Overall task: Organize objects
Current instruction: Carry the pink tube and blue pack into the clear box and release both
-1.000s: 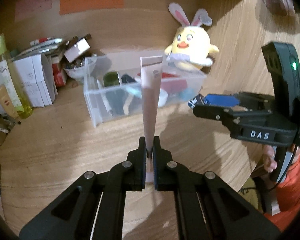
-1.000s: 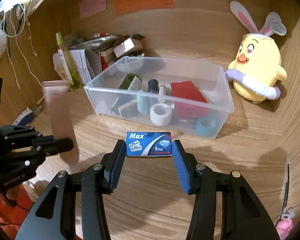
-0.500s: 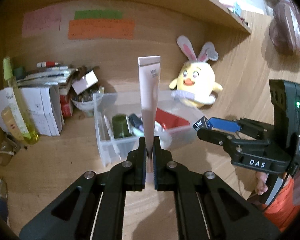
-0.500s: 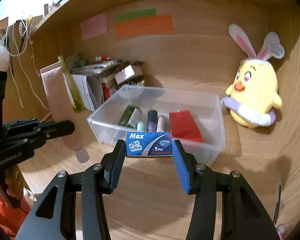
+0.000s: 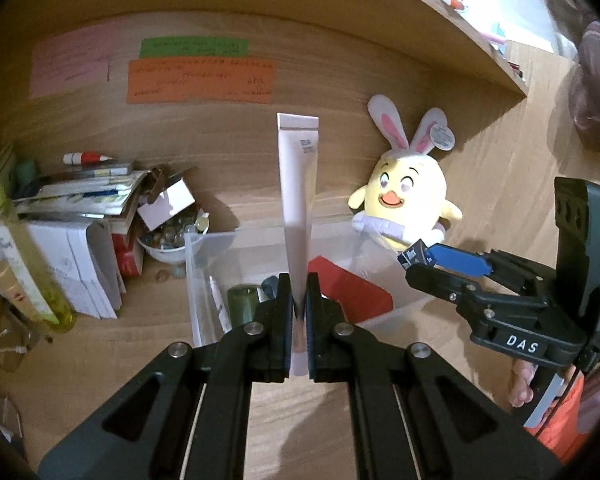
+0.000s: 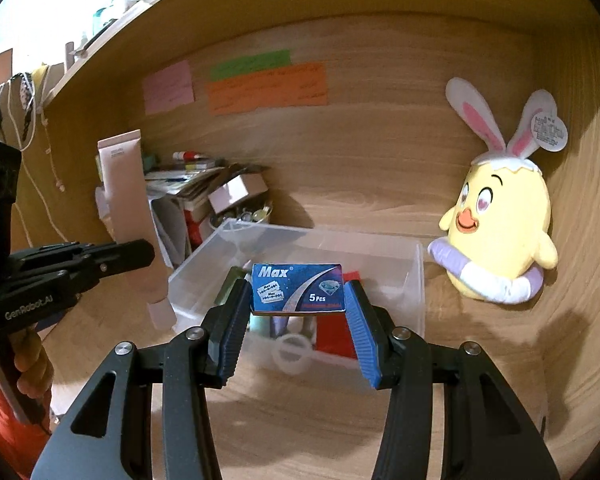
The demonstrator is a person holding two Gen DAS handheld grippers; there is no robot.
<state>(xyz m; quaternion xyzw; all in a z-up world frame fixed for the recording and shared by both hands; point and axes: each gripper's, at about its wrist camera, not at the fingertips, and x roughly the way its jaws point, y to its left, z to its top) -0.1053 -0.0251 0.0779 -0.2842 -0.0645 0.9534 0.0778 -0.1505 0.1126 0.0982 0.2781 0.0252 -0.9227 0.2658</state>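
With both hands loaded, I have the left gripper clamped tight on the lower end of a pale pink tube, which stands upright above the jaws with its cap end hanging just below them. My right gripper is part open and pinches a flat blue razor blade box by its short ends, label facing me. Ahead of and below both grippers sits the clear plastic bin, already holding a red packet, a green bottle, a white tape ring and other small items I cannot make out.

I judge the step in hand to be carrying both things over the bin. To do it well, I would bring each gripper past the near wall before letting go, drop the blade box flat into a free spot, and tip the tube down so it lies lengthwise instead of falling on end. Releasing one hand at a time seems safer, since the two grippers are near each other.
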